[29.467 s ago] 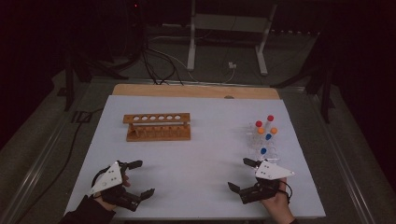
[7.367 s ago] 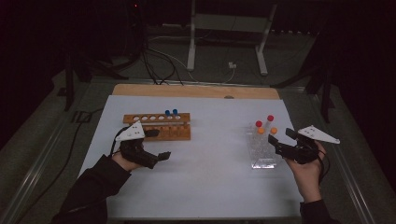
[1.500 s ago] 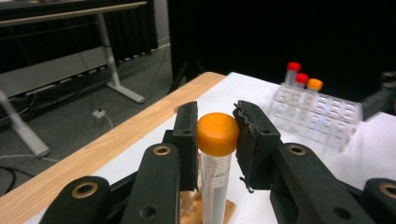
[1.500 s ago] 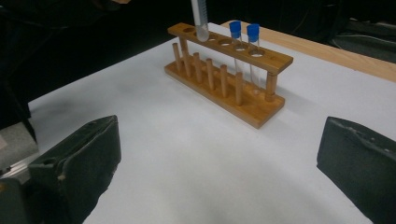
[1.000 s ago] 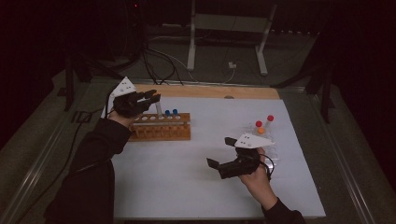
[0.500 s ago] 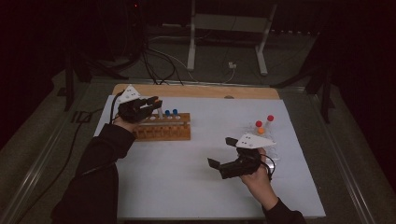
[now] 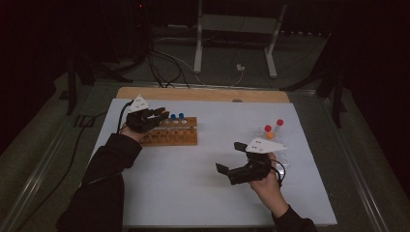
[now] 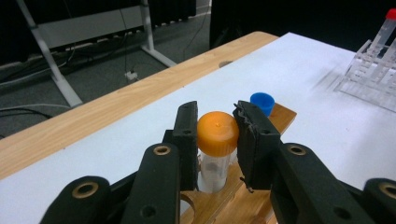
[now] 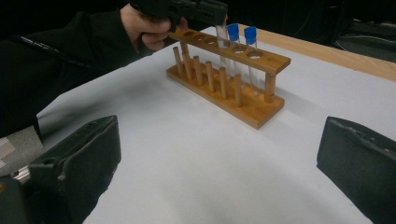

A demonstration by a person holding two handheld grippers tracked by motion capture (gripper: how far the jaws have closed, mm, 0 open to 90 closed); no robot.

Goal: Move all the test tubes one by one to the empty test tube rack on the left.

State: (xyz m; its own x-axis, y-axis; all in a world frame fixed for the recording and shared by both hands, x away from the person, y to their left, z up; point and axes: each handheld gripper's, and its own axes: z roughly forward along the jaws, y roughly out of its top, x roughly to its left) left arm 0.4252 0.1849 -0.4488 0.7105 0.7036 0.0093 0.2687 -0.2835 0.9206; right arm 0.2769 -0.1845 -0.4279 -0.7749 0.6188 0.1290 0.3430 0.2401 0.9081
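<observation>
My left gripper [image 8: 217, 140] is shut on a clear tube with an orange cap [image 8: 217, 133], held upright just over the wooden rack [image 8: 224, 205]. In the high view the left gripper [image 7: 162, 116] sits at the rack [image 7: 171, 136], beside two blue-capped tubes [image 7: 177, 116] that stand in it. The tube's lower end [image 9: 222, 39] meets the rack's top bar next to the blue-capped tubes [image 9: 241, 33]. My right gripper [image 7: 230, 157] hovers open with nothing in it over the white table's middle, its jaws [image 9: 217, 140] wide apart and facing the rack [image 9: 233, 88].
A clear plastic rack [image 7: 278, 145] at the right holds two red-capped tubes [image 7: 280, 122] and an orange-capped one [image 7: 270, 135]. A wooden strip [image 7: 203, 94] runs along the table's far edge. Cables and a metal stand [image 7: 232, 29] lie on the floor beyond.
My left gripper has come down and a little right with the orange-capped tube, from above the rack's left end onto the rack. The right gripper has stayed put.
</observation>
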